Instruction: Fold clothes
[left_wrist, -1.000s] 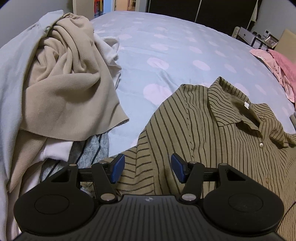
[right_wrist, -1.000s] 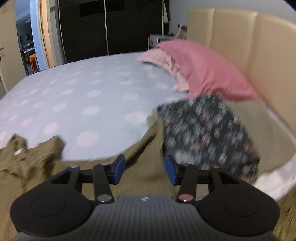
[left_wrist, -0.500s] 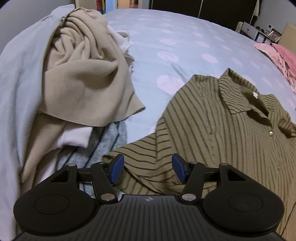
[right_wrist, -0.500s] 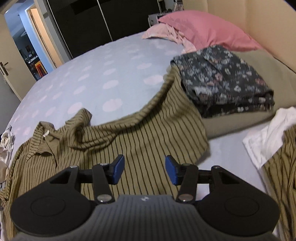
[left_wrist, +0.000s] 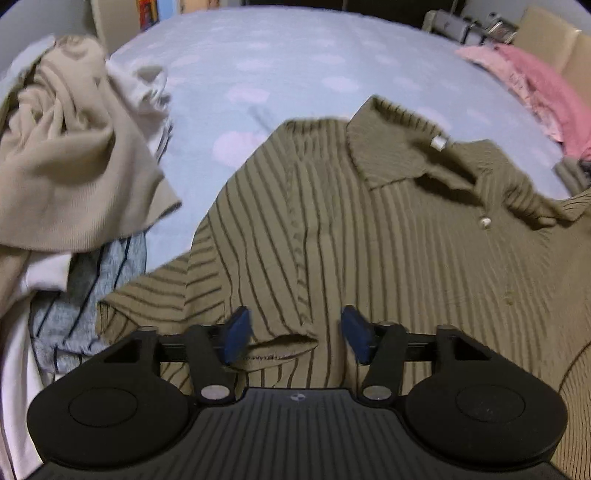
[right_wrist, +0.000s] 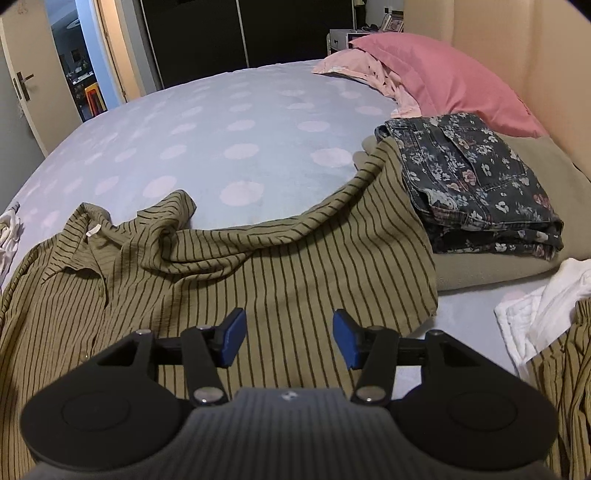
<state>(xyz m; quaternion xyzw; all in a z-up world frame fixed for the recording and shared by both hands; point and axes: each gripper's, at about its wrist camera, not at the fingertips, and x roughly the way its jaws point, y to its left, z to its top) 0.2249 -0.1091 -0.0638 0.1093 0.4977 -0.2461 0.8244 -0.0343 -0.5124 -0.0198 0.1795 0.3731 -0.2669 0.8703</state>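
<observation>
Item: olive striped shirt (left_wrist: 369, 236), collared and buttoned, laid front-up on the dotted bedsheet (left_wrist: 288, 62); the sleeve by the folded floral garment (right_wrist: 476, 184) lay rumpled, with the collar askew. Step in hand, as judged: taking hold of the shirt's edges before a first fold. Left gripper (left_wrist: 295, 332) stood over the hem near the other sleeve, jaws closing with a fold of hem between them, pads not yet pressing on cloth. Right gripper (right_wrist: 288, 338) hung over the striped body, jaws moderately wide and opening, holding nothing. Next move would call for both pairs of pads to pinch cloth firmly, then lift evenly. Unfolded laundry heap (left_wrist: 74, 166) lay just beside the shirt.
</observation>
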